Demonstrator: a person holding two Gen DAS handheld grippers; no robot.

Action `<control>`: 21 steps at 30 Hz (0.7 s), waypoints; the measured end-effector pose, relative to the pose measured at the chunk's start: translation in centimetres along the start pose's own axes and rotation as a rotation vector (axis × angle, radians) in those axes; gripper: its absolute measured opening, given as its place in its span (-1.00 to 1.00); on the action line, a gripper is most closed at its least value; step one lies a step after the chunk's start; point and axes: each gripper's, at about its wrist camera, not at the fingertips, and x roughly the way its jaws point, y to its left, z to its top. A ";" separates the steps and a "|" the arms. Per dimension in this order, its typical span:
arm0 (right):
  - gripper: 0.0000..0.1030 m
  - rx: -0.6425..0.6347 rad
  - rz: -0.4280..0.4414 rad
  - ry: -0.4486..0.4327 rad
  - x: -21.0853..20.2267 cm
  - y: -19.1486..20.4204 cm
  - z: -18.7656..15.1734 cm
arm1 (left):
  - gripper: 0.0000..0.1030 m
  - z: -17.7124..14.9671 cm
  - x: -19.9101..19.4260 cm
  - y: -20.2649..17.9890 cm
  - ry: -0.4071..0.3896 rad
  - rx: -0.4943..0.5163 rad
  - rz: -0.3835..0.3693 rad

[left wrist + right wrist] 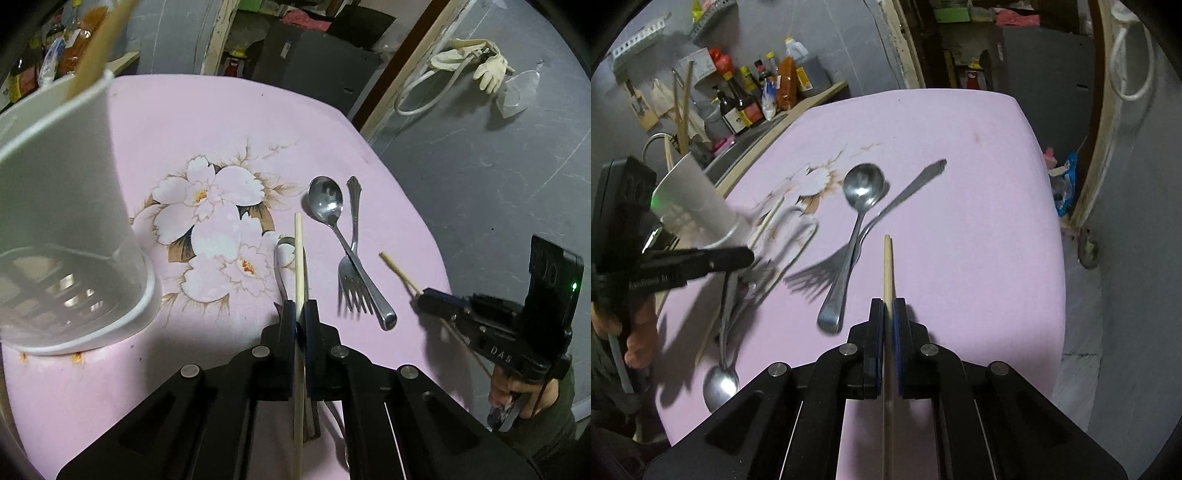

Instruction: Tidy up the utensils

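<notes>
My left gripper [300,306] is shut on a wooden chopstick [298,251], held above the pink table [207,110]. A metal spoon [286,273] lies under it; its bowl shows in the right wrist view [720,384]. My right gripper [888,306] is shut on a second chopstick [887,266]; it also shows in the left wrist view [424,293], at the table's right edge. A spoon [327,203] lies crossed over a fork [354,284] between the grippers. A white utensil holder [62,206] stands at the left with a chopstick [99,44] in it.
Sauce bottles [746,99] stand on a counter beyond the table's left side. A dark cabinet [317,62] stands behind the table. Gloves and a hose [465,70] lie on the grey floor to the right.
</notes>
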 end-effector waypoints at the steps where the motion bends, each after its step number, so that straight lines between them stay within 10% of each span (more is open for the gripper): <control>1: -0.95 0.009 0.006 -0.017 -0.4 0.2 -0.4 | -0.95 -0.2 -0.5 0.0 -0.013 0.003 0.000; 7: -0.94 0.009 -0.012 -0.101 -1.4 1.3 -1.5 | -0.95 -0.8 -1.2 0.2 -0.029 0.010 0.004; 21: -0.93 -0.161 -0.164 0.025 1.5 2.6 -1.0 | -0.90 -1.2 0.8 1.7 0.065 -0.014 0.087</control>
